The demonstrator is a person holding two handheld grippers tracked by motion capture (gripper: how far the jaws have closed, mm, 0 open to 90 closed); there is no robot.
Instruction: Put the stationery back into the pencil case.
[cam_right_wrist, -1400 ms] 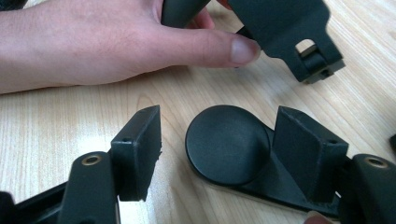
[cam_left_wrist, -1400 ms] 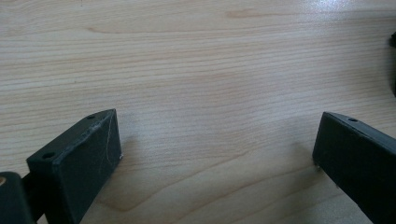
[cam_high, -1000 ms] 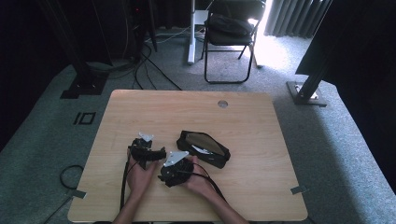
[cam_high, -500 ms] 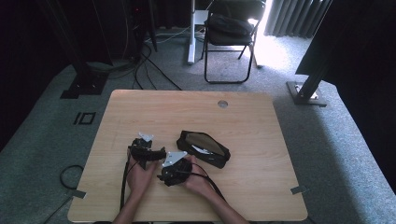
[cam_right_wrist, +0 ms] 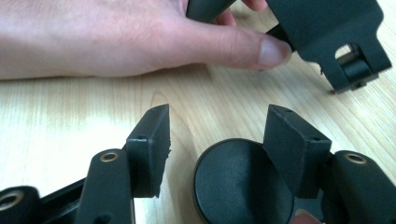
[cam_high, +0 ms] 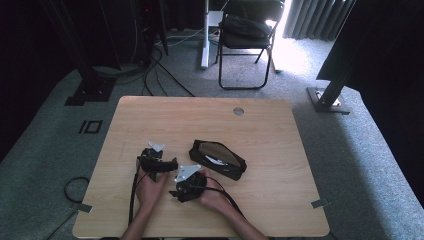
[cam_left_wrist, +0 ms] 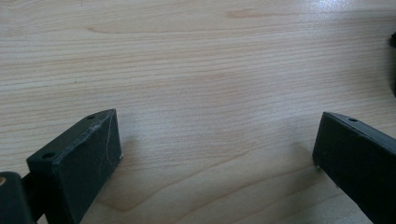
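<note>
Both hands rest on the near part of the wooden counter (cam_high: 260,130), each holding a gripper. The left gripper (cam_high: 156,161) lies in the left hand (cam_high: 150,187); in the left gripper view its jaws stand wide apart over bare wood, with nothing between them. The right gripper (cam_high: 190,183) sits just beside it, in the right hand (cam_high: 212,195). In the right gripper view its jaws stand apart, clamped on nothing; a round black disc (cam_right_wrist: 238,182) lies below the gap, and I cannot tell what it belongs to. Just beyond the right gripper lies a black pouch (cam_high: 217,159), open at the top, near the counter's middle. Farther off, on the floor behind the counter, stands a folding chair (cam_high: 247,37).
</note>
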